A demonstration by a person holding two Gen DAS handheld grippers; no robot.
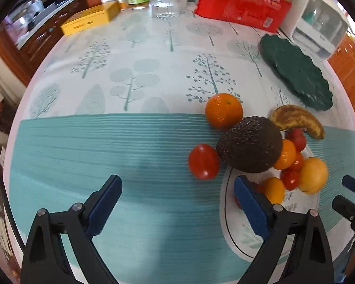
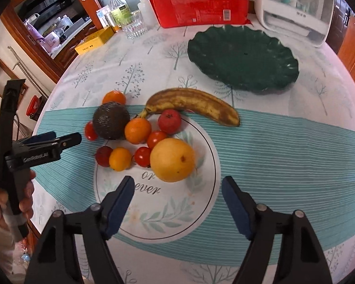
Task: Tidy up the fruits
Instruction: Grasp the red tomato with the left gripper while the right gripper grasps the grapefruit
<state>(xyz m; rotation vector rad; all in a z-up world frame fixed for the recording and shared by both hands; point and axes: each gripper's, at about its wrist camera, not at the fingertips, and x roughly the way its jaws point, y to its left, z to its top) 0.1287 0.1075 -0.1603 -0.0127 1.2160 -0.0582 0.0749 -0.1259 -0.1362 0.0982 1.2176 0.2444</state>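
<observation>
two grippers (both open) above fruit pile [image 2: 139, 135]

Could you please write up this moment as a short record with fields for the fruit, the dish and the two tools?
fruit: loose pile on the tablecloth, with banana, avocado, large yellow fruit, oranges and small red fruits
dish: green leaf-shaped plate, holding nothing, beyond the banana
left tool: open, nothing between its fingers, near the pile's left side
right tool: open, nothing between its fingers, just short of the large yellow fruit
</observation>
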